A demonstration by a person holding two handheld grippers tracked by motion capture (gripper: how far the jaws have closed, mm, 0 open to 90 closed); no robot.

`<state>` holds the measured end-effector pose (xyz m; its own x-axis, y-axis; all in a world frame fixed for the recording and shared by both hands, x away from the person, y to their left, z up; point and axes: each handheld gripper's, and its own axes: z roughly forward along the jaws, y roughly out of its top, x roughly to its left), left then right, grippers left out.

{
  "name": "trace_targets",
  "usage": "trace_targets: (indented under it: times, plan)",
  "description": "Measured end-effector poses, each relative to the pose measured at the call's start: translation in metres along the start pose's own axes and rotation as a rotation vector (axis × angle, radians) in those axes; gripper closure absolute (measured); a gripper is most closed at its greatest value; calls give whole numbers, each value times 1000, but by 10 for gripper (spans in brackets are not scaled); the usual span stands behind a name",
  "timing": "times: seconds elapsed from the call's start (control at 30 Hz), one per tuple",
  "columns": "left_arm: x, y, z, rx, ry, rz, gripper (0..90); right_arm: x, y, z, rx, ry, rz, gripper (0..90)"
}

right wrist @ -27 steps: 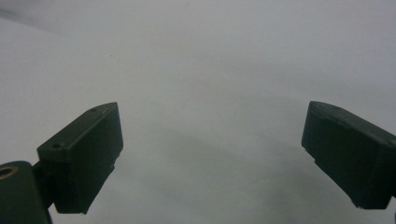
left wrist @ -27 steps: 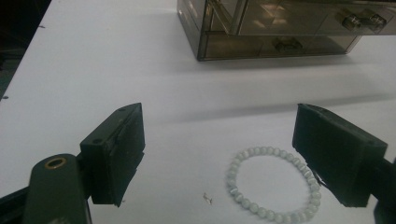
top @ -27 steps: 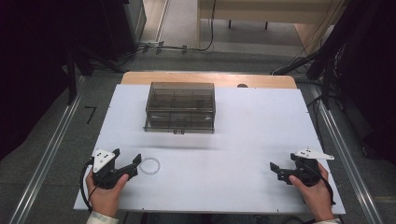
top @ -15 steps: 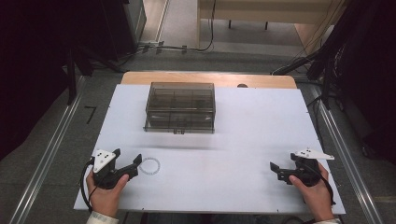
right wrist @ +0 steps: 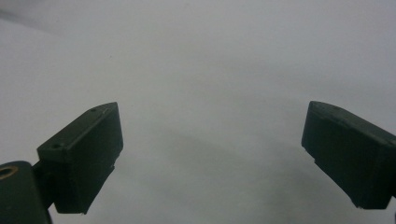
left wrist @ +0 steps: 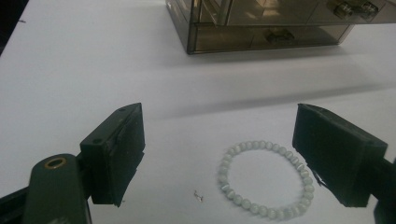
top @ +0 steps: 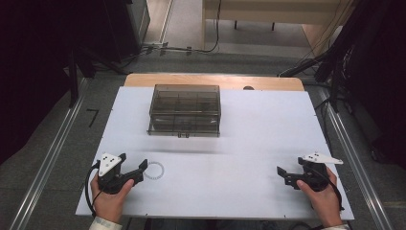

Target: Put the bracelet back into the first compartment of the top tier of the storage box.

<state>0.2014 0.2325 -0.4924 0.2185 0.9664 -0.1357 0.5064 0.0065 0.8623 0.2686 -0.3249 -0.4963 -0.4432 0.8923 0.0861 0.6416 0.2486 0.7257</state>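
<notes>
A pale beaded bracelet [top: 154, 171] [left wrist: 265, 179] lies flat on the white table [top: 249, 139] near its front left. My left gripper [top: 138, 168] [left wrist: 219, 158] rests just left of it, jaws open, the bracelet lying on the table in front of and between them, untouched. A smoky transparent drawer box [top: 185, 110] [left wrist: 261, 23] stands at the table's back middle, drawers closed. My right gripper [top: 283, 173] [right wrist: 212, 154] sits at the front right, jaws wide open over bare white table, nothing between them.
A tiny metal bit [left wrist: 200, 196] lies on the table beside the bracelet. A wooden board edge [top: 210, 80] runs behind the white top. Metal rails [top: 48, 158] flank the table, and cables [top: 182, 48] trail on the floor beyond.
</notes>
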Motion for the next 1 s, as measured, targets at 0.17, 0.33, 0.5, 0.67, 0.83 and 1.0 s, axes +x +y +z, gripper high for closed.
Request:
trace_targets:
  times: [0.17,0.33,0.5,0.67,0.83,1.0]
  plan:
    - [-2,-1,3,16,-10,8,177,0,0,0,0,-1,2,38]
    - [-3,0,3,12,-8,16,177,0,0,0,1,0,2,38]
    - [-3,0,4,17,-7,23,177,0,0,0,2,0,0,38]
    - [-4,0,6,25,-8,29,178,0,0,0,4,-1,0,38]
    - [-7,-1,9,37,-12,38,182,0,0,0,4,-1,0,38]
    - [-9,-1,11,49,-14,55,183,0,0,0,6,2,1,38]
